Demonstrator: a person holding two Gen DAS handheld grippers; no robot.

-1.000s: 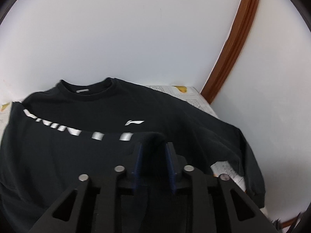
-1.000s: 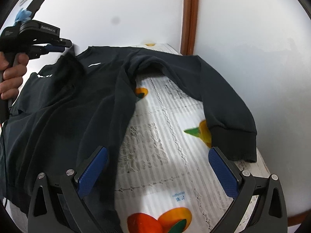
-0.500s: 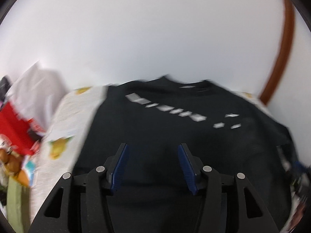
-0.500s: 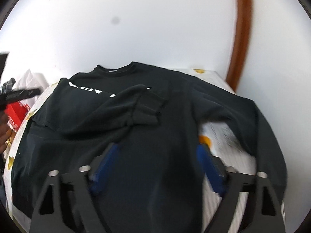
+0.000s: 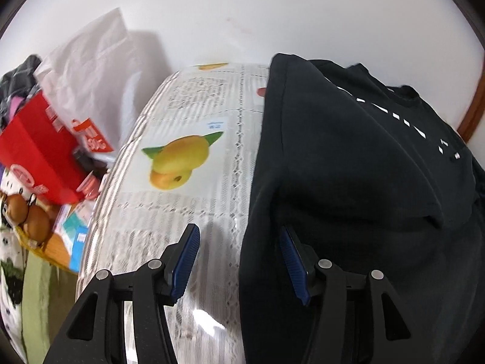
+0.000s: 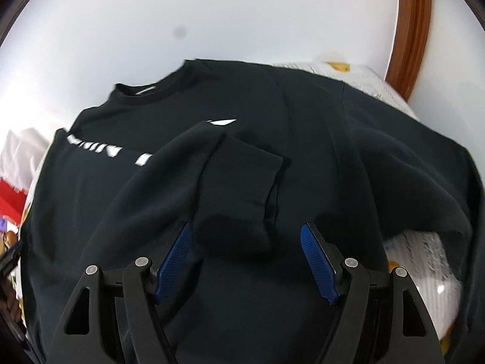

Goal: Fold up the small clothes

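Observation:
A black sweatshirt with white lettering lies flat, front up, on a fruit-print tablecloth. One sleeve is folded across the chest, and its cuff lies just ahead of my right gripper. That gripper hovers open over the lower body of the sweatshirt and holds nothing. The other sleeve spreads out to the right. My left gripper is open at the side edge of the sweatshirt. That edge runs between its fingers, but the pads do not press on it.
Clutter sits left of the table: a red box, a white bag and small packets. A white wall stands close behind, with a brown door frame at the right.
My left gripper let go of the sleeve, opened and swung to the sweatshirt's left edge. The sleeve now lies across the chest. My right gripper moved left over the body and its jaws narrowed.

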